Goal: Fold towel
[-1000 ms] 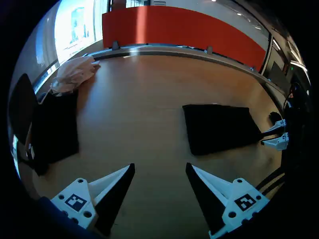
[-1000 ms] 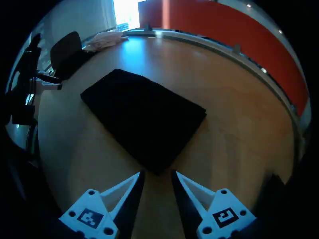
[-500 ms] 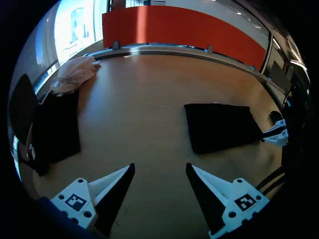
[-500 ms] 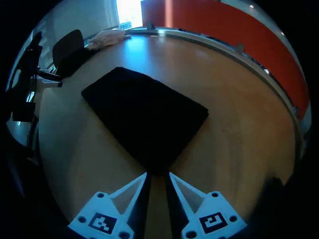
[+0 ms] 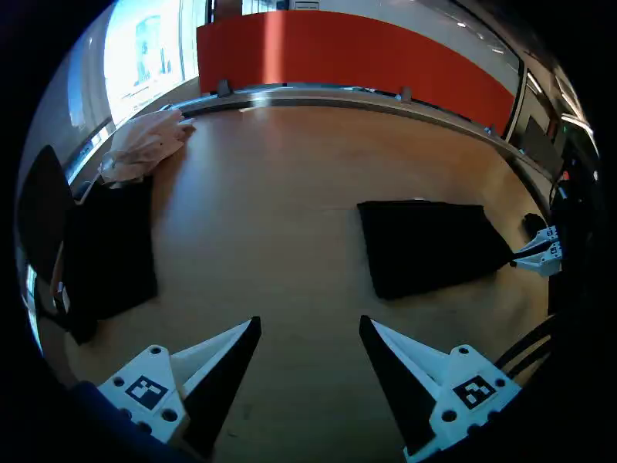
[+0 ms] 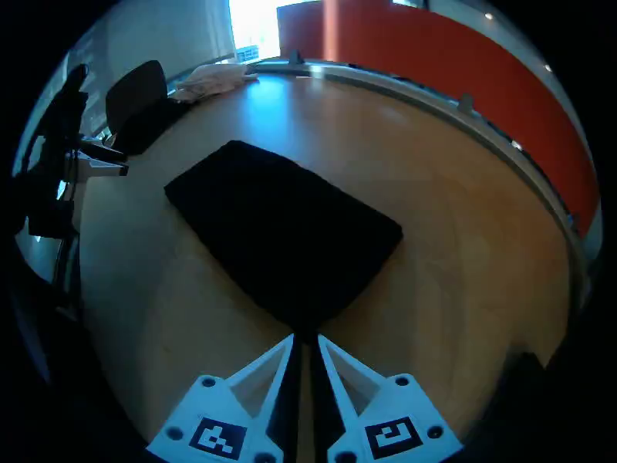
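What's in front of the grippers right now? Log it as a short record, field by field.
towel: black towel, a flat folded rectangle on the wooden table
right: right gripper closed on the towel's near corner
left: left gripper open, over bare table, apart from the towel
other cloth: pale cloth bunched near the table's far edge
backdrop: orange partition behind the table
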Tool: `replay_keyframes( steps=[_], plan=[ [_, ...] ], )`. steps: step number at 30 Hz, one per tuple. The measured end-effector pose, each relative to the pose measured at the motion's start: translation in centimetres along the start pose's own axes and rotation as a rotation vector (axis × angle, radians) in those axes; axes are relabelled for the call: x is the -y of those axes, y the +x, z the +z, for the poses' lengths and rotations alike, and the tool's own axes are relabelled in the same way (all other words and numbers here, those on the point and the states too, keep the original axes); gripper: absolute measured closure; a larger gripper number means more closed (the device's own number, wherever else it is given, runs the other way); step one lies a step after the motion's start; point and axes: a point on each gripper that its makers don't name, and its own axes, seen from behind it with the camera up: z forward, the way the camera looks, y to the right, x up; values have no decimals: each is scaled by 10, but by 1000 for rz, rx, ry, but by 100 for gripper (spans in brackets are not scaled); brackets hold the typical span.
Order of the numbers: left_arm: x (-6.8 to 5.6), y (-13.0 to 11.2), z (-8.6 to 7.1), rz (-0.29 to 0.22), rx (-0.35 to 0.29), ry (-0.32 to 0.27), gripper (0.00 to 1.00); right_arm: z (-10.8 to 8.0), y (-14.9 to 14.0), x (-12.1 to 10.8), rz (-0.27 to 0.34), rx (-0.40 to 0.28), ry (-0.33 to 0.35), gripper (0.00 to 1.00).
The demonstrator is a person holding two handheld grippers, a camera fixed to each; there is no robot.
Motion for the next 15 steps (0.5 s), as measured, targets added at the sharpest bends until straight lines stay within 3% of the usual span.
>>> replay_keyframes(
  steps=[15],
  plan=[
    [1, 7, -3, -3, -15, 4, 5, -42, 47, -15, -46, -96, -48, 94]
  ],
)
